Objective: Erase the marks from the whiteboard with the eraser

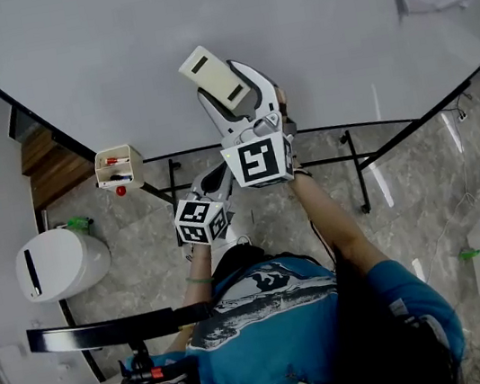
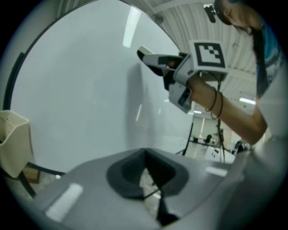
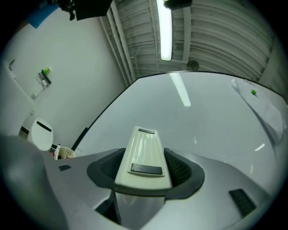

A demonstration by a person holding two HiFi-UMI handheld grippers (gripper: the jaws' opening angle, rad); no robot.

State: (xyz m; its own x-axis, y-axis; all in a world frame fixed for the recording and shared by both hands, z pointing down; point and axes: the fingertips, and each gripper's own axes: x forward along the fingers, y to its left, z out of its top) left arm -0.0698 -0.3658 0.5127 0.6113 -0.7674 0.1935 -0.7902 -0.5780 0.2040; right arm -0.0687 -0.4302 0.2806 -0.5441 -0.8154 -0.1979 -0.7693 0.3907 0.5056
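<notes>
At whiteboard: right hand-held gripper clamps eraser; left hand-held gripper clenched, empty.

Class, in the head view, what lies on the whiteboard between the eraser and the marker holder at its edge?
Nothing: only bare, unmarked whiteboard separates the eraser from the marker holder, as the head view shows.

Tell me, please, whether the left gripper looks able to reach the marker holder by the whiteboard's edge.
Probably yes: the left gripper hangs empty and shut, with only open air between it and the marker holder to its left. It would have to open before grasping anything there.
</notes>
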